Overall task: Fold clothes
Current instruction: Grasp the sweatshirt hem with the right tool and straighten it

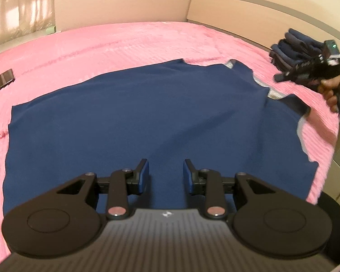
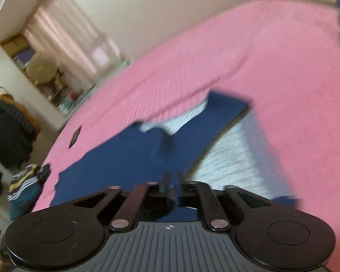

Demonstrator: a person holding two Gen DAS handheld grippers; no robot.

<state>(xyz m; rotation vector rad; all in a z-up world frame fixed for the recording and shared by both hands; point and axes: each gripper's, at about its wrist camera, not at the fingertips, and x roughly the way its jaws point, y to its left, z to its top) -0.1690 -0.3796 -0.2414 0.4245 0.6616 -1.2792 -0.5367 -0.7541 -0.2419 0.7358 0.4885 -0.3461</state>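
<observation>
Navy shirt (image 1: 136,117) lies on pink bedspread (image 1: 115,43); left hand-held gripper (image 1: 166,176) spread, right hand-held gripper (image 2: 171,184) too blurred to tell

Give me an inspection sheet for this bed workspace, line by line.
Surface: pink bedspread, ribbed, covering the bed.
Job's things: navy shirt spread flat, with grey trim at its right edge; dark folded pile by the headboard.
Clutter: small dark flat object on the bedspread, far left.
Grippers: left gripper open above the shirt, nothing between the fingers; right gripper blurred, state unclear.
Cables: a thin dark cable at the hand holding the right gripper.
Surroundings: curtained window, beige wall, hanging clothes.
</observation>
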